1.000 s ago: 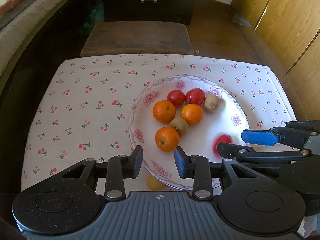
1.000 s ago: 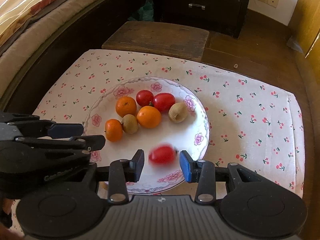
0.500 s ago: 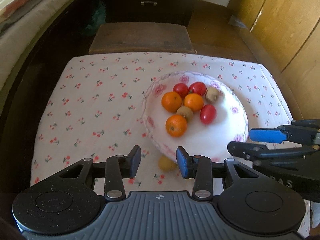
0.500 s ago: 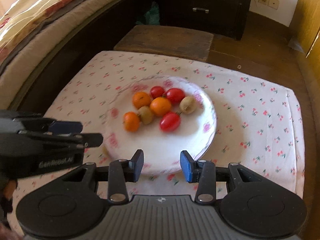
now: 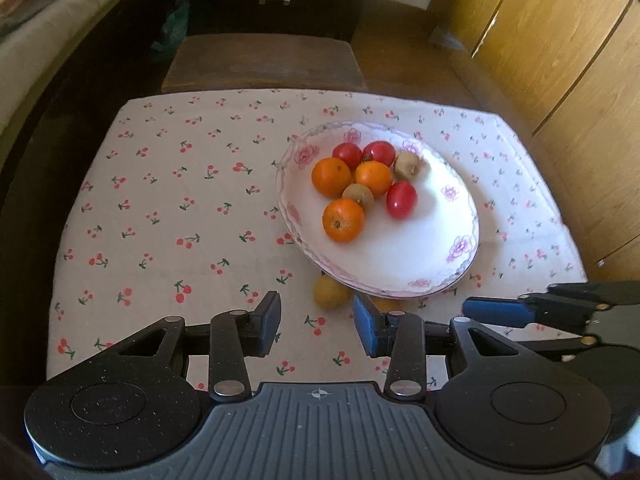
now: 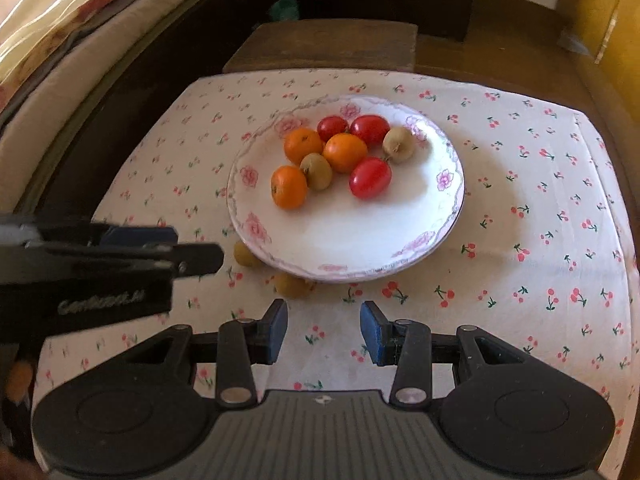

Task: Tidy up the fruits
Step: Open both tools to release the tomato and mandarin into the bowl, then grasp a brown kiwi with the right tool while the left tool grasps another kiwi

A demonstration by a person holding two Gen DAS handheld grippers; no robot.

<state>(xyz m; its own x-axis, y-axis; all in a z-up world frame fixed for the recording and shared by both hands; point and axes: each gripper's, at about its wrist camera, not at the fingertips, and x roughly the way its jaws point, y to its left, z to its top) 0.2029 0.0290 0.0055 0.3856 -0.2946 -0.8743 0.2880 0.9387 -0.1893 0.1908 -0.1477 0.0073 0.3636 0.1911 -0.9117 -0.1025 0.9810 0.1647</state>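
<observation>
both claws are pulling back from the plate (image 6: 448, 224), left claw (image 5: 317, 329) and right claw (image 6: 323, 332) gaping wide, holding nothing. fruits are sitting clustered on the plate; two yellow fruits (image 6: 291, 283) are lying on the desk beside its rim.

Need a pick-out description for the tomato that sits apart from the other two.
Start at the floral plate on the cherry-print cloth. Within its fruit cluster, take the oval red tomato on the near right edge. The other two tomatoes sit together at the far side, behind the oranges.
</observation>
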